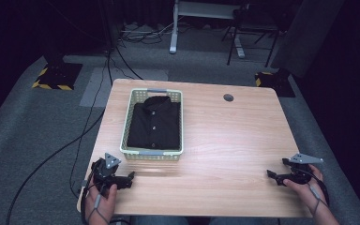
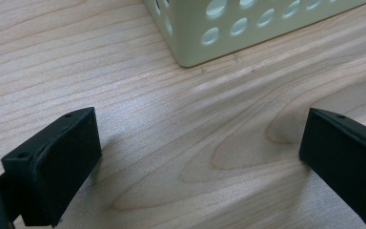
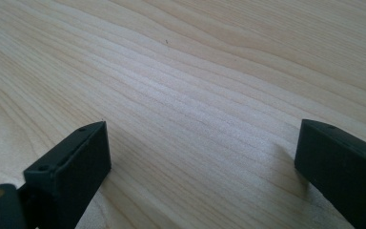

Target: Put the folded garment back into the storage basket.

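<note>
Dark room, grey carpet, black cables across the floor on the left, table legs at the far side. Light wooden desk (image 1: 225, 140) with a small round cable hole (image 1: 228, 97) near its far edge.

Pale green perforated basket (image 1: 127, 123) sits on the left half of the desk, long side running near to far. Folded black shirt (image 1: 154, 124) lies flat inside it, collar toward the far end, button row down the middle, filling most of the basket floor.

Left gripper (image 1: 130, 177) rests at the near left corner of the desk, just near of the basket's near left corner, not touching it, held by the person's left hand (image 1: 101, 199). Jaws point right along the near edge. In the left gripper view the jaws stand wide apart with bare wood between them, basket corner (image 2: 190, 45) at top, close ahead, apart from both jaws.

Right gripper (image 1: 273, 176) is at the near right edge of the desk, well apart from the basket, held by the right hand (image 1: 307, 192), jaws pointing left toward the desk middle. In the right gripper view its jaws are spread wide, low over the desk top (image 3: 195, 86), nothing between them.

Neither gripper touches the shirt or the basket. Cables trail from both grippers toward the person.
</note>
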Demonstrator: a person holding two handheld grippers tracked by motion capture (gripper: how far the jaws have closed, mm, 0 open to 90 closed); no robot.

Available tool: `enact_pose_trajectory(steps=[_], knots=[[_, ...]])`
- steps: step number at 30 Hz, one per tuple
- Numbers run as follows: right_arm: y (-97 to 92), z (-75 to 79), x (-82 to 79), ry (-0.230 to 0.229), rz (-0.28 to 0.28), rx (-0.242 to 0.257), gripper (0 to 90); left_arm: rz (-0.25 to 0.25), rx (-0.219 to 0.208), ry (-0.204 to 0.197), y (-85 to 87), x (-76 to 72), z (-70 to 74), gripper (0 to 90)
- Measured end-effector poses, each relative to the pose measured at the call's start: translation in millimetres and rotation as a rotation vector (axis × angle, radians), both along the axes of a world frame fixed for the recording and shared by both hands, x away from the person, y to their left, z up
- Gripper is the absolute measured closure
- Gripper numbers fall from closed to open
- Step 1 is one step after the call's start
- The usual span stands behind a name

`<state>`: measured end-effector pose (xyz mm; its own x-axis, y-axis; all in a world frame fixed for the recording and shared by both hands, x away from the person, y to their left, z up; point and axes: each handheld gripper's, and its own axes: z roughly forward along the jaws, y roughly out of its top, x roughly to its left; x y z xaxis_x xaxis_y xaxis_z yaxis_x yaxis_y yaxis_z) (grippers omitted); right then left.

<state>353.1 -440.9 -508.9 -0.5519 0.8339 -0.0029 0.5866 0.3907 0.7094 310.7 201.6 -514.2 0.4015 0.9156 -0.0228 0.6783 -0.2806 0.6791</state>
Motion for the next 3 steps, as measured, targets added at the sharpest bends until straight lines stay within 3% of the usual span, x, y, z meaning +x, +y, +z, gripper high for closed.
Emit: enact_pose_trajectory(steps=[3], knots=[[0.2,-0.1,0.0,0.001,0.000,-0.001,3.0,0.000,0.000,0.000,0.0,0.0,0.0,0.3]])
